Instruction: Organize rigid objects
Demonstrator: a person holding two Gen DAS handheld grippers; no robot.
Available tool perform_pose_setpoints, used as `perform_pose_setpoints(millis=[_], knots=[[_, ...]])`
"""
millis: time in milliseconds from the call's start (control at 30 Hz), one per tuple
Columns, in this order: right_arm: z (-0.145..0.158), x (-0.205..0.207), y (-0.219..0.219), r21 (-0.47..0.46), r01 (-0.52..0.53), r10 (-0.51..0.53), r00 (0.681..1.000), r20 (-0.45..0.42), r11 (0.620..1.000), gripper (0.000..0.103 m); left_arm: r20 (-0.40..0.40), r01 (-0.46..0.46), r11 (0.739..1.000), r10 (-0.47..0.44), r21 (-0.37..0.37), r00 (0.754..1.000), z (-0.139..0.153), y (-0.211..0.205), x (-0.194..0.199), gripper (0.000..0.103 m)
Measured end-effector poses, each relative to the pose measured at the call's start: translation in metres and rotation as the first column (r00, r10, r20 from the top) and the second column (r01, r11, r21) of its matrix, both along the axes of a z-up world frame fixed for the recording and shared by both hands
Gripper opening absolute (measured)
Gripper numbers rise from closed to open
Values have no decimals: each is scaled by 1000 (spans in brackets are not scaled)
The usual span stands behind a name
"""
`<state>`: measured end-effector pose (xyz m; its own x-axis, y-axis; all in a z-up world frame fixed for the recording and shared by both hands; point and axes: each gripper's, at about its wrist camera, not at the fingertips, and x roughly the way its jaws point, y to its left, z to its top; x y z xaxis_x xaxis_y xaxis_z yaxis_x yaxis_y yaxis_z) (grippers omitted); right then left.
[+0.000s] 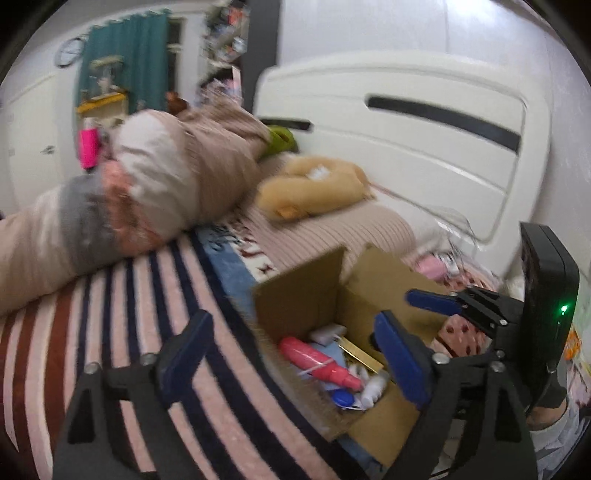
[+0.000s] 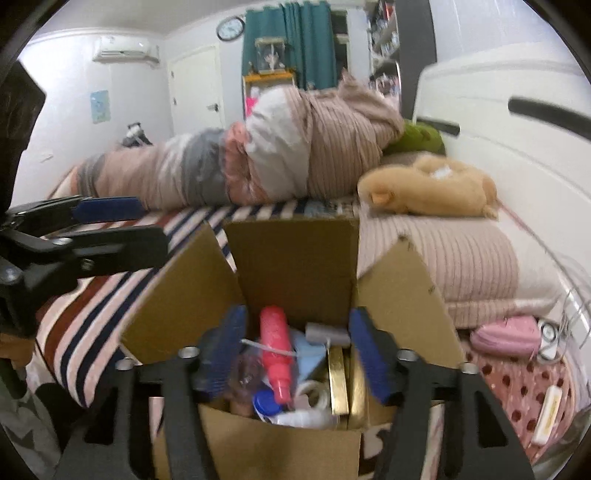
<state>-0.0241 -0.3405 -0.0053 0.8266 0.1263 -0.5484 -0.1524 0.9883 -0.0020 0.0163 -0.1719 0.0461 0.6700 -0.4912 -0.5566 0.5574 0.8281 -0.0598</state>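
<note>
Striped bedding carries an open cardboard box holding a pink bottle; the left gripper spreads wide, empty. From the right wrist, the right gripper gapes over the pink bottle, gold box beside, plush toy behind.

Evenly lit, soft indoor light, brightest on the white wall at upper right of the left wrist view, probably from an overhead lamp out of shot. Faint shadows only, pooled inside the cardboard box. Motion blur smearing the rolled bedding and striped blanket on the left side; slightly crisper on the right wrist view, though the box contents stay soft. Heavy fisheye bending along the headboard, black vignette at every corner. Small green glow from an indicator light.
</note>
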Motion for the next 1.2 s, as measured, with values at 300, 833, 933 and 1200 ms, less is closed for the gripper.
perform_pose_setpoints(millis=[300, 833, 933, 1200], knots=[[27, -14, 5, 100, -122, 107, 984, 140, 988, 98, 75, -300, 954, 300, -19, 951, 7, 72, -22, 102], [23, -16, 7, 128, -144, 127, 983, 131, 981, 99, 38, -397, 917, 398, -37, 916, -11, 102, -29, 102], [24, -16, 7, 133, -145, 128, 983, 132, 980, 99, 43, -404, 914, 405, -35, 913, -10, 101, -29, 102], [24, -17, 9, 132, -142, 125, 983, 132, 981, 99, 45, -409, 912, 410, -30, 911, -9, 101, -31, 102]])
